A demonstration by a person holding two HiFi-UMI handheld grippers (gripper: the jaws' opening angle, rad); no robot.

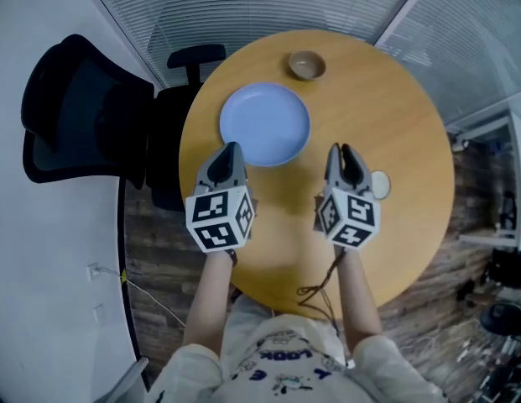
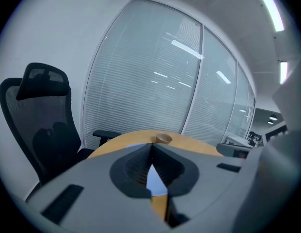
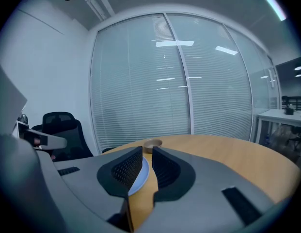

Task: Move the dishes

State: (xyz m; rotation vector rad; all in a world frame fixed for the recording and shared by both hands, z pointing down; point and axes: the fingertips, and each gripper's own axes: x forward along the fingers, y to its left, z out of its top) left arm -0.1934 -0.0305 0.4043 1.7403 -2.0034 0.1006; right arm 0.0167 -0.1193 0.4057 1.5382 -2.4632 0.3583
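A light blue plate (image 1: 265, 124) lies on the round wooden table (image 1: 411, 141), with a small brown bowl (image 1: 307, 65) beyond it near the far edge. My left gripper (image 1: 231, 148) hovers at the plate's near left rim, its jaws shut with the tips touching and nothing held. My right gripper (image 1: 340, 149) hangs just right of the plate, its jaws a narrow gap apart and empty. In the left gripper view the bowl (image 2: 164, 138) sits just above the closed tips (image 2: 151, 147). The right gripper view shows the plate (image 3: 140, 176) and the bowl (image 3: 152, 144) ahead of the right gripper (image 3: 147, 152).
A small pale round object (image 1: 380, 185) lies on the table beside my right gripper. Two black office chairs (image 1: 84, 116) (image 1: 193, 57) stand at the table's left and far left. Glass walls with blinds (image 3: 189, 81) close off the far side. A cable (image 1: 317, 292) dangles at the near edge.
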